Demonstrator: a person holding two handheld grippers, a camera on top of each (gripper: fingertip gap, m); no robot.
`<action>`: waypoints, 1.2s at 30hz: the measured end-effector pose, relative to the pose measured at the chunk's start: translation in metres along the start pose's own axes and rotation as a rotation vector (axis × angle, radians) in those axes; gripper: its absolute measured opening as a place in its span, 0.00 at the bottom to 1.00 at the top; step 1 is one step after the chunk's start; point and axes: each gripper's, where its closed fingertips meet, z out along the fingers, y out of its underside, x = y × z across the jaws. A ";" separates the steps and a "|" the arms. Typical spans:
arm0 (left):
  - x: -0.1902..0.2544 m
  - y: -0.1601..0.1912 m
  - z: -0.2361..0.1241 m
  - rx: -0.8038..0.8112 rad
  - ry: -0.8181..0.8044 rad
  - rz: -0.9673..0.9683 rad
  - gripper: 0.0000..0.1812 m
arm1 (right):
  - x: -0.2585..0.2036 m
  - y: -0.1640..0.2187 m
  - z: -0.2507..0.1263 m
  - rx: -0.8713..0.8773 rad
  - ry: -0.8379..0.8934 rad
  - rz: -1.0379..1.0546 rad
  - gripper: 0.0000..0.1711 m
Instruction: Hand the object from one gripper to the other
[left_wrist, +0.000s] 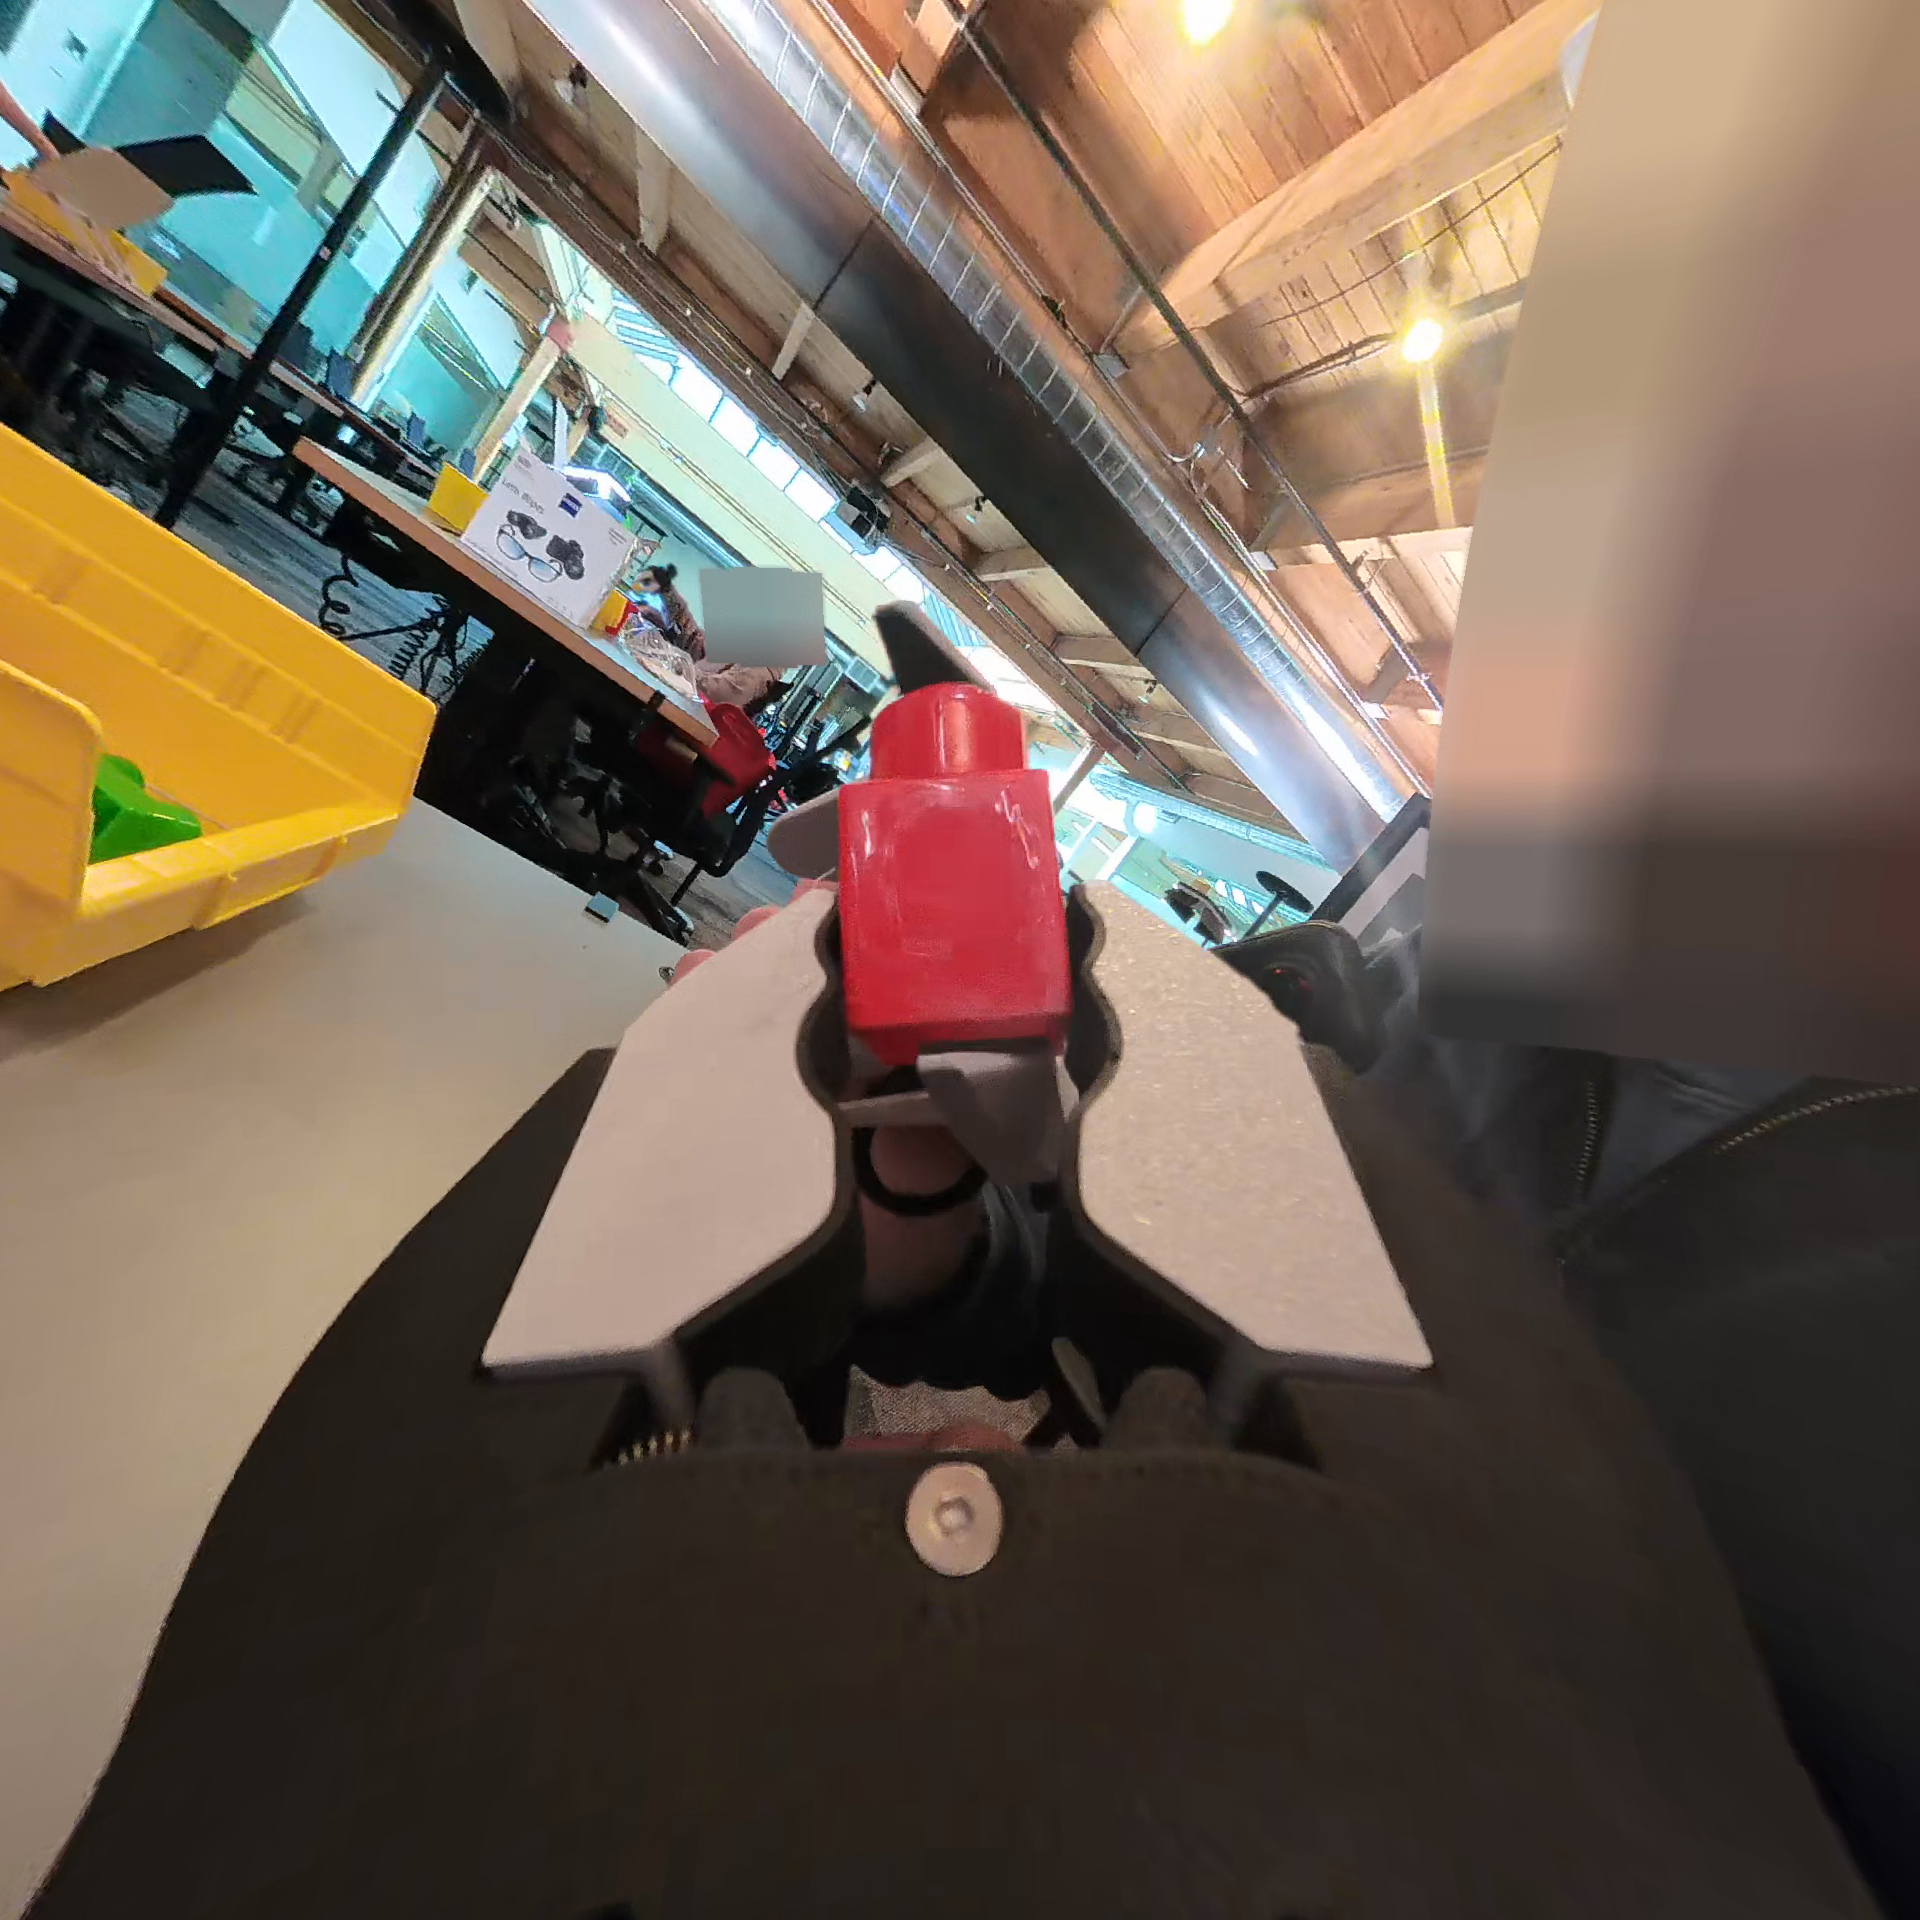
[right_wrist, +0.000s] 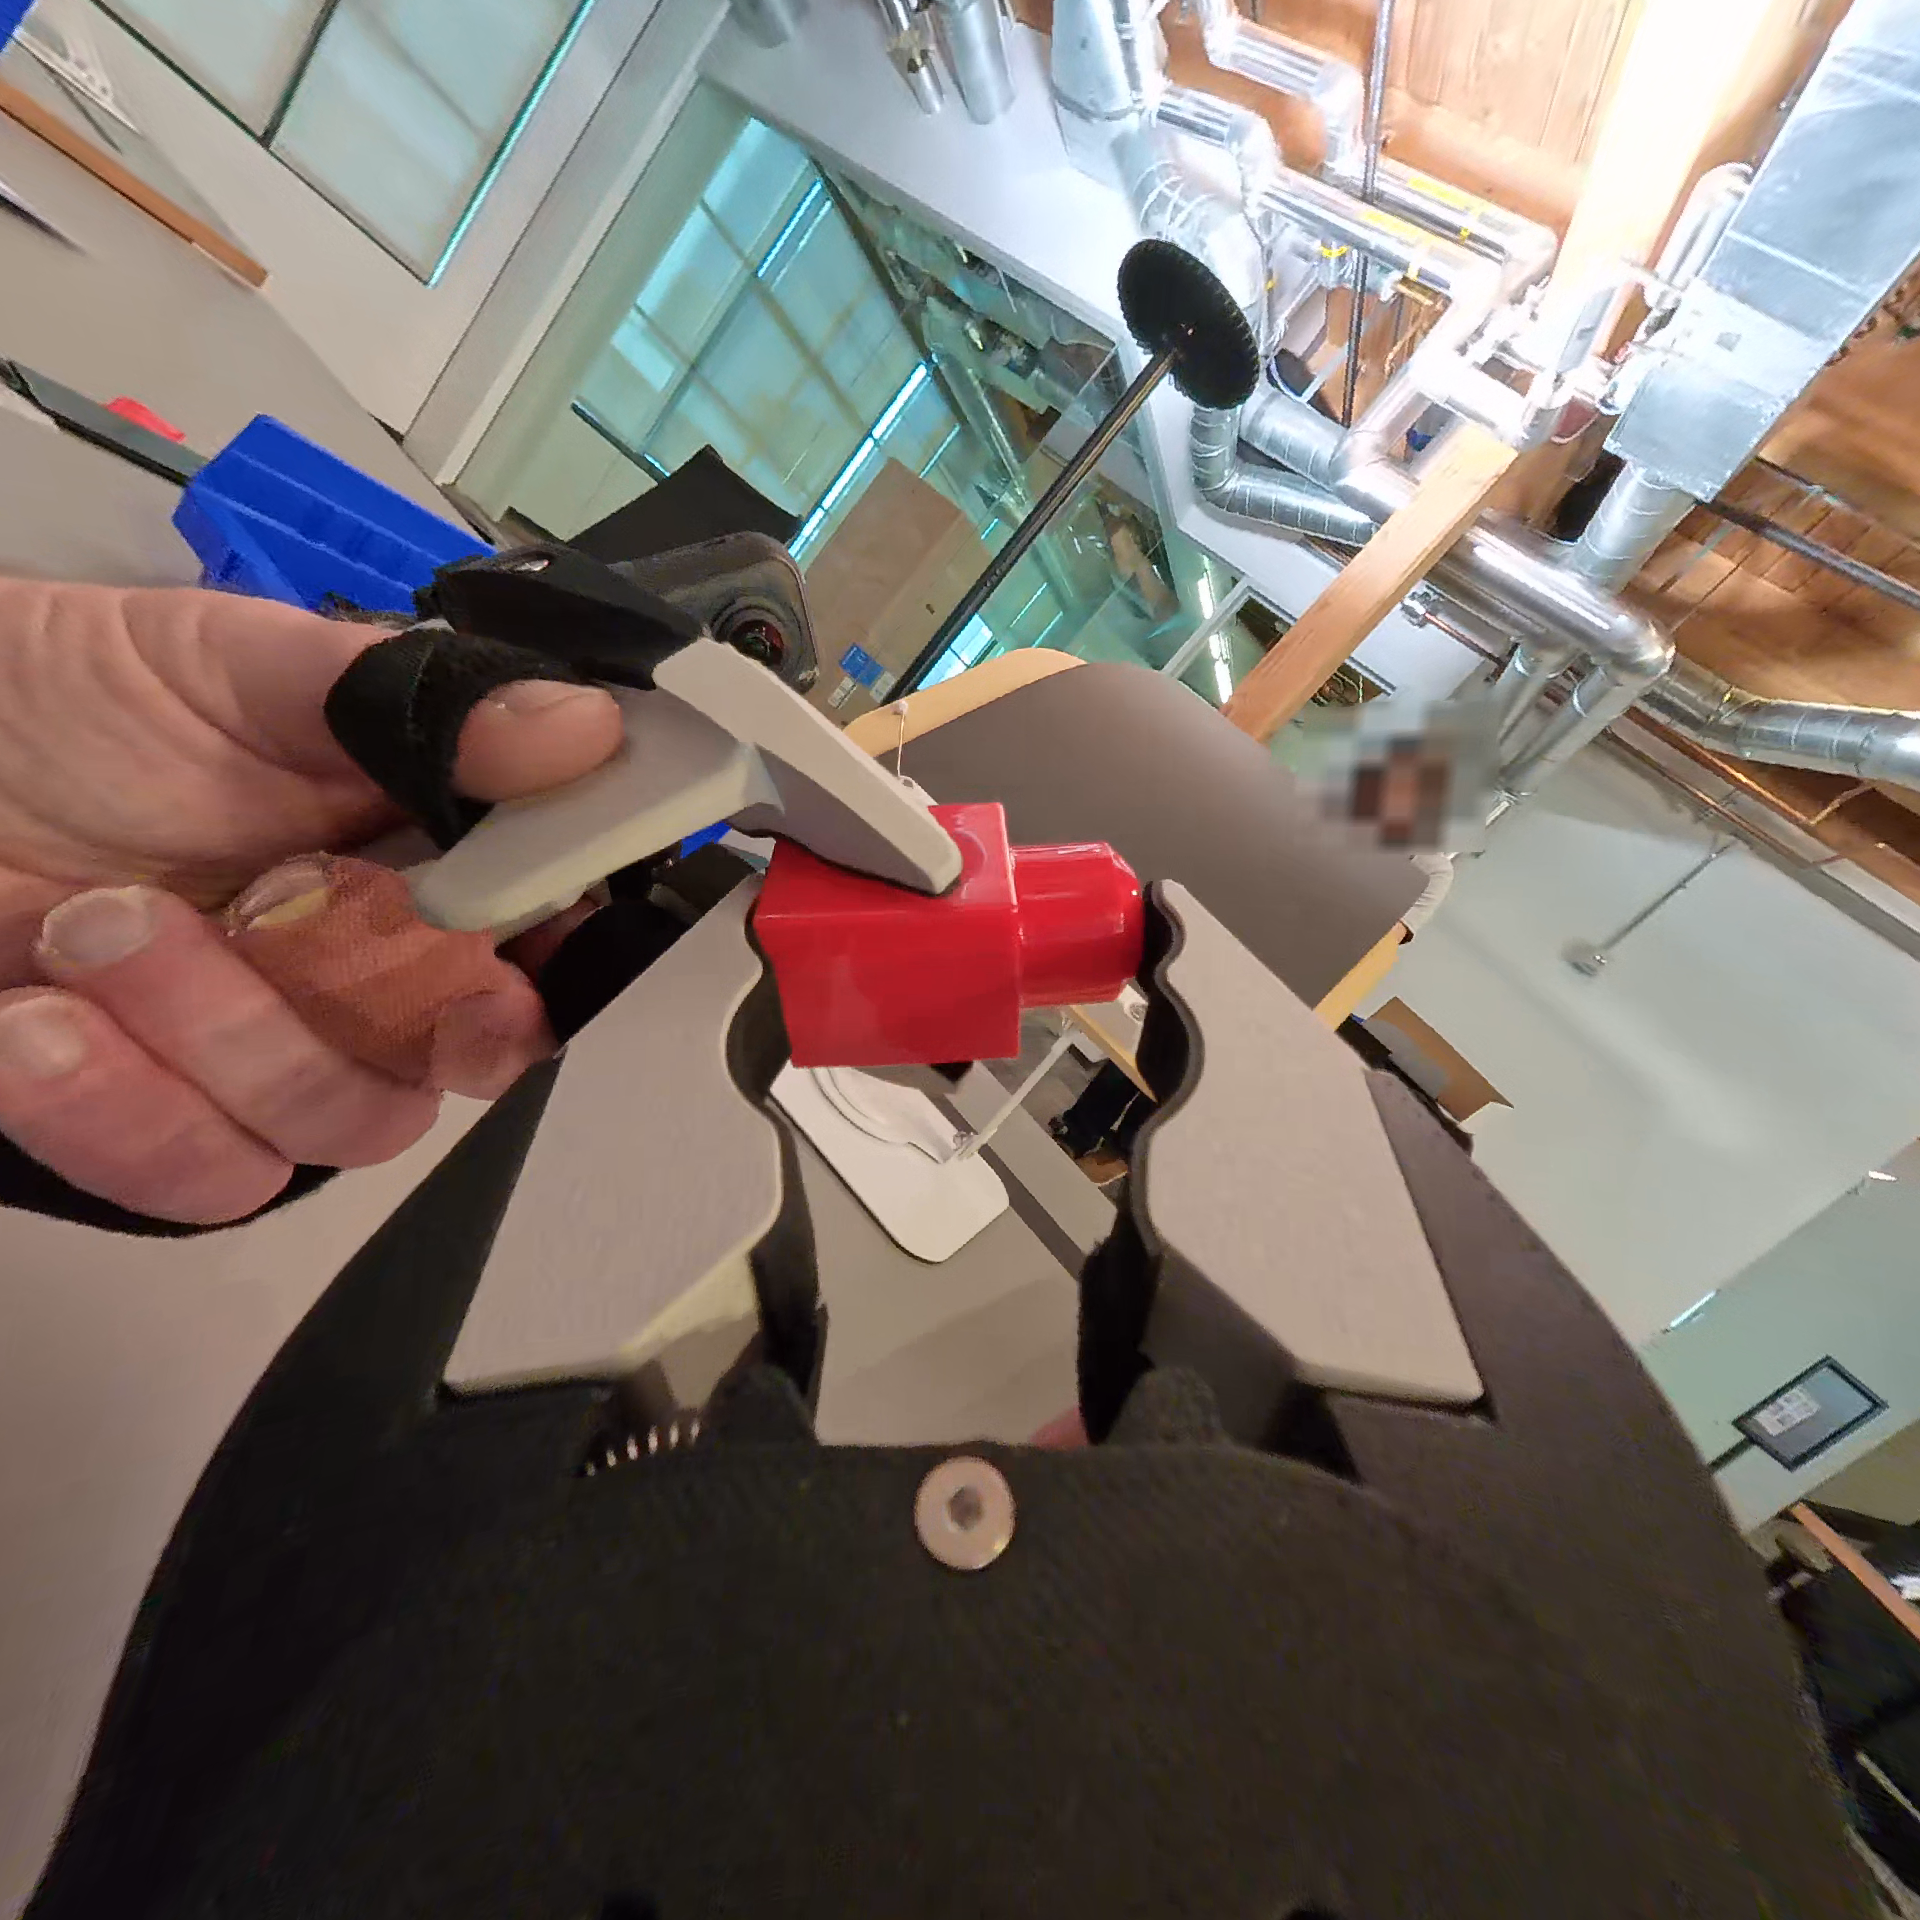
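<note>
- The red block (left_wrist: 951, 914), square-bodied with a round stud at one end, is held up in the air above the pale grey tabletop (left_wrist: 260, 1195), between the two grippers.
- The left gripper (left_wrist: 951, 961) is clamped on the block's square body, its grey fingers (left_wrist: 717, 1132) pressing both sides; the stud points away from its camera.
- In the right wrist view the right gripper (right_wrist: 951, 961) stands spread wide: one finger (right_wrist: 1278, 1164) touches the stud's end, the other sits at the block's far end, and whether it grips yet I cannot tell.
- The left gripper's grey fingers (right_wrist: 831, 800) bear on the block's top there, with a person's hand (right_wrist: 208, 883) behind them.
- Left of the block, a yellow bin (left_wrist: 208, 717) on the tabletop holds a green piece (left_wrist: 135, 816).
- Behind the block, a blue bin (right_wrist: 312, 520), glass walls, wooden ceiling beams and silver ducts.
</note>
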 end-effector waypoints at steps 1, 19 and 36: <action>0.000 0.001 -0.001 -0.003 -0.006 0.007 0.21 | -0.001 0.001 0.001 -0.003 -0.006 0.008 0.38; -0.022 -0.003 -0.011 -0.273 -0.317 0.309 0.21 | -0.011 0.021 0.006 -0.218 -0.181 -0.022 0.43; -0.021 -0.024 -0.014 -0.054 -0.290 0.206 0.35 | 0.020 0.015 0.001 -0.087 0.020 0.107 0.42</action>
